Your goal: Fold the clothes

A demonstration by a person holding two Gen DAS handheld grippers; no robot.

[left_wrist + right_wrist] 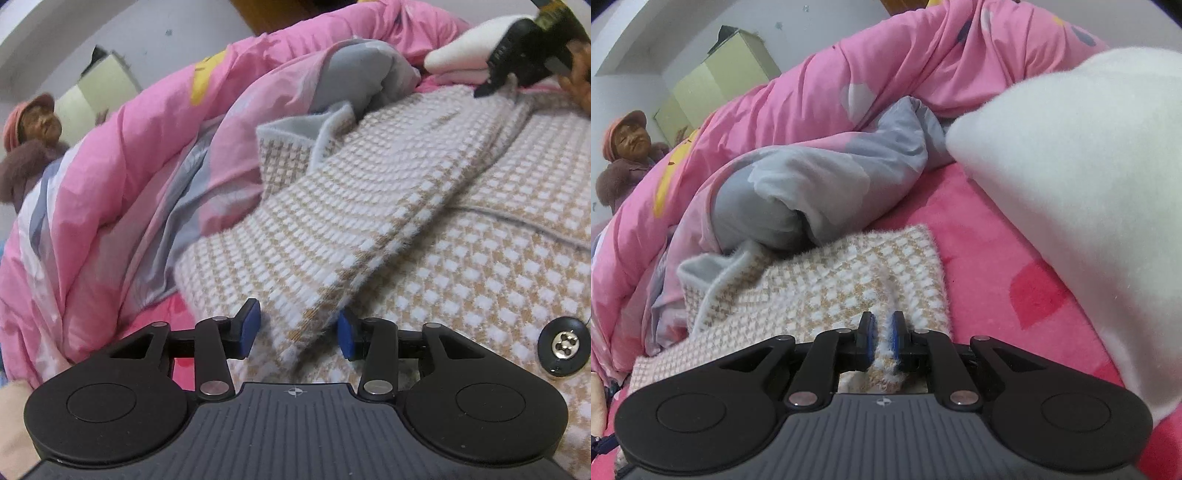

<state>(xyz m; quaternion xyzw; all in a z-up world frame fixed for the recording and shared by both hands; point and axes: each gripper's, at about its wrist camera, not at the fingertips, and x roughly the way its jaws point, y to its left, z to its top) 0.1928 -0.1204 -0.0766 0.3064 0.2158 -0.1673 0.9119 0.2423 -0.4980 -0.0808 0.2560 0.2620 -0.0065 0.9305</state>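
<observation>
The right gripper (pixel 881 334) is clenched on a raised ridge of the checked knit garment (pixel 849 280), its blue pads nearly together with a thin fold of beige-and-white fabric pinched between them. The garment spreads forward and to the left from that pinch, lying on the pink bed sheet (pixel 993 258). Its far corner, with pale grey lining turned up, pushes against a rolled grey-and-pink quilt (pixel 798 192) that runs along the back of the bed and hems the garment in on that side. Just to the right, a white folded cloth (pixel 1071 177) looms close to the camera and blocks most of that side of the view.

The left gripper (pixel 297 330) is released, its blue pads spread wide on either side of a folded edge of the same garment (pixel 369 221), which rises between them; whether either pad touches the fabric is not clear. A folded flap of the knit runs diagonally up from the gripper over the flatter body of the garment. A black button (pixel 563 345) with a metal centre sits on the fabric to the right. The quilt (pixel 129 166) is heaped along the left and far side, touching the garment's lined corner. At the far upper right the other gripper (pixel 517 55) rests on the garment beside a stack of white cloth (pixel 469 48).

A person in a pink hat (pixel 33 122) sits beyond the quilt, near a pale green cabinet (pixel 713 85).
</observation>
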